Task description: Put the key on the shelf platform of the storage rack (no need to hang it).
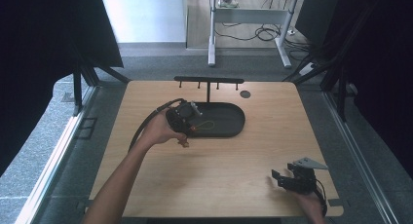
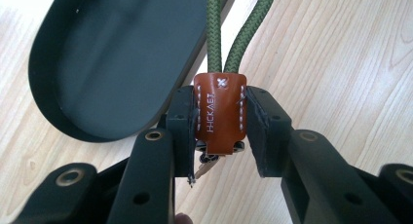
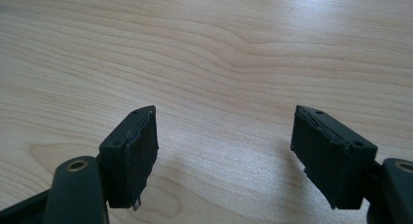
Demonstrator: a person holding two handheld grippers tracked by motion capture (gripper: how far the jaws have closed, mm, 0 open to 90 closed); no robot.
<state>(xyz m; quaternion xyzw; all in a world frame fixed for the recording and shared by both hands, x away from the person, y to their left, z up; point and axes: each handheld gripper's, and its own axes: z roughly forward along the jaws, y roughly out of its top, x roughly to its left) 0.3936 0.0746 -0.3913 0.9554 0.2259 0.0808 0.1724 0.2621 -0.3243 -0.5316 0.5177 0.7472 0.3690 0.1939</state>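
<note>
The brown leather tab (image 2: 219, 114) of the key strap sits squeezed between the pads of my left gripper (image 2: 220, 124), stitched sides against the rubber, so the flat leather gives me a firm, non-slipping hold where the round cord would roll. Its green cord (image 2: 213, 34) runs up and away from the tab as a doubled loop, lying across the rim of the dark oval tray (image 2: 107, 63) and the wood beside it; from above, the cord's loop (image 1: 207, 125) lies inside the tray (image 1: 234, 121), with my left gripper (image 1: 184, 118) at the tray's left end. Something metallic pokes out beneath the tab, probably a ring or key, though I cannot make it out. Behind the tray stands a black rack with pegs (image 1: 208, 80), which I judge to be where such a strap would hang. My right gripper (image 3: 224, 156) rests well apart at the near right of the table (image 1: 272, 112), jaws spread wide over bare wood, holding nothing, kept out of the way.
</note>
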